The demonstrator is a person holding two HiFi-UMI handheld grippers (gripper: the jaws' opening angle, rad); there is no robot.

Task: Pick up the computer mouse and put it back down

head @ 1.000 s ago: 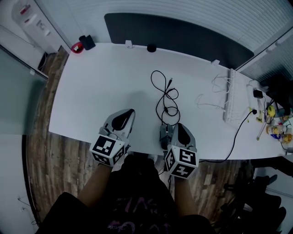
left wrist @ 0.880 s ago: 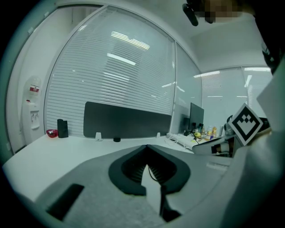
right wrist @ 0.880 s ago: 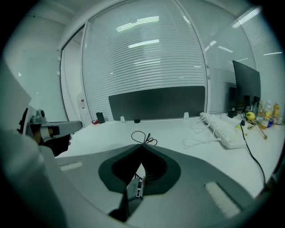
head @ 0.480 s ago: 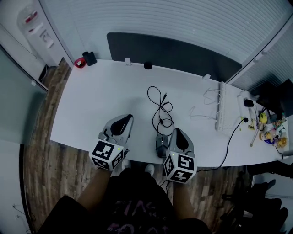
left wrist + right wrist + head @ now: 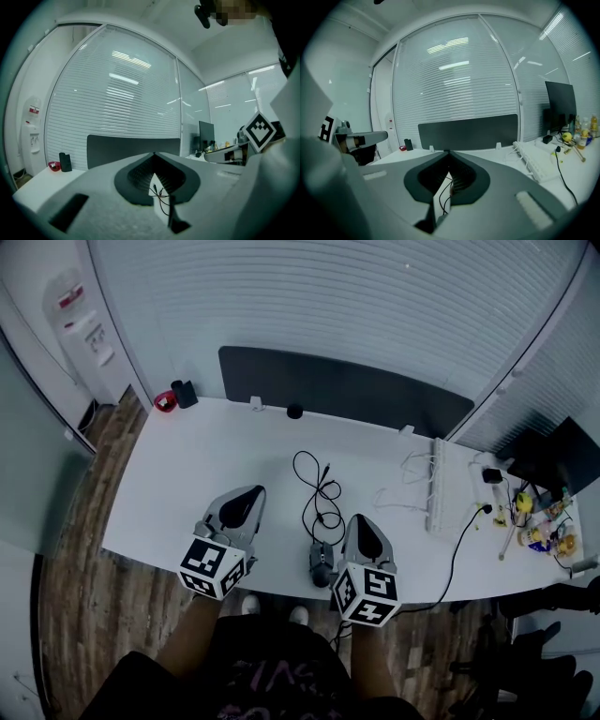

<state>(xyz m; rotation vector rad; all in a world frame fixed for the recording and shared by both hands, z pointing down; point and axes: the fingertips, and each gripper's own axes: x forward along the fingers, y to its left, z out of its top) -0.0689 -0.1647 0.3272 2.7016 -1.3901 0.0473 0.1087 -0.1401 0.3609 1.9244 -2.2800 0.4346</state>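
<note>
The dark computer mouse (image 5: 322, 567) lies on the white desk (image 5: 197, 474) close to its front edge. Its black cable (image 5: 318, 493) runs away from it in loose loops. My right gripper (image 5: 361, 519) hovers just right of the mouse, shut and holding nothing. My left gripper (image 5: 251, 490) hovers farther left over bare desk, also shut and empty. In the left gripper view the left gripper's (image 5: 153, 153) jaws meet at the tips, with a bit of cable (image 5: 162, 198) showing below. The right gripper view shows the right gripper (image 5: 447, 152) shut the same way.
A dark partition (image 5: 347, 385) lines the desk's far edge. A white keyboard (image 5: 437, 484) with white leads lies at the right, beside a black cord (image 5: 457, 554), a monitor (image 5: 553, 456) and small bottles (image 5: 539, 526). A red item (image 5: 165, 401) and a black box (image 5: 185, 392) sit at the far left corner.
Both grippers have risen above the desk, still shut. The head view has pulled back, so the desk looks smaller. The mouse stays on the desk.
</note>
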